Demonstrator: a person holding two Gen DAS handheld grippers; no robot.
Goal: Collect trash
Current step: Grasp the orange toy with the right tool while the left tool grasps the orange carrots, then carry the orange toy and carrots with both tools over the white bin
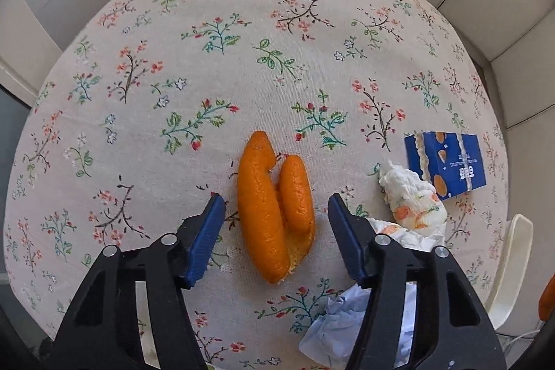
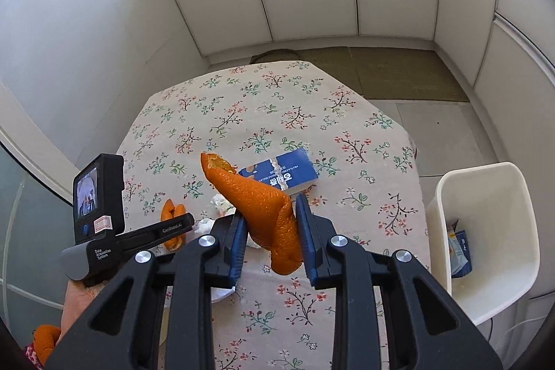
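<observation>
orange peel (image 2: 267, 214) is sitting clenched in my right gripper (image 2: 270, 231) beside the bin (image 2: 485, 231); my left gripper (image 1: 275, 214) is straddling, unclosed, another peel (image 1: 270, 210).

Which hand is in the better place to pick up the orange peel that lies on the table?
Left. The left gripper is open around the peel on the table. The right gripper already holds another peel.

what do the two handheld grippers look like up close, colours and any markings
Both grippers, left gripper and right gripper, have black plastic linkage arms with silver rivets and ribbed blue finger pads. The left's black body carries a small screen and white lettering.
</observation>
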